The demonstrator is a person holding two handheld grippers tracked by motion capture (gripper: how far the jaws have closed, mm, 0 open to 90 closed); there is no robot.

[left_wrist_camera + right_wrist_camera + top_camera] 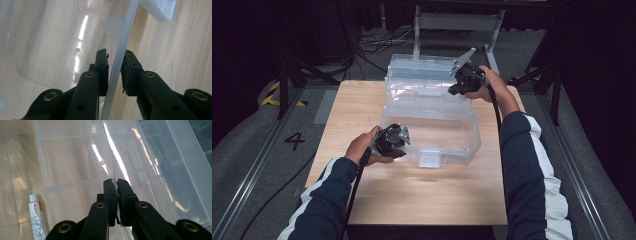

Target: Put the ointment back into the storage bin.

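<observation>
A clear plastic storage box (432, 135) stands on the wooden table (427, 195), and its lid (422, 75) is swung up and back. My left gripper (403, 141) is at the box's front left corner. In the left gripper view the thin box rim (125, 37) runs between the jaws of the left gripper (116, 56), which are closed on it. My right gripper (455, 90) is at the raised lid's right edge. In the right gripper view that gripper (116, 181) has its jaws nearly together, pinching the lid's edge (112, 147).
A white latch (430, 157) hangs at the front middle of the box, and it also appears as the latch (160, 10). A small white tube (37, 220) lies to the left, seen through the plastic. Cables and a metal frame (457, 22) are on the floor beyond the table.
</observation>
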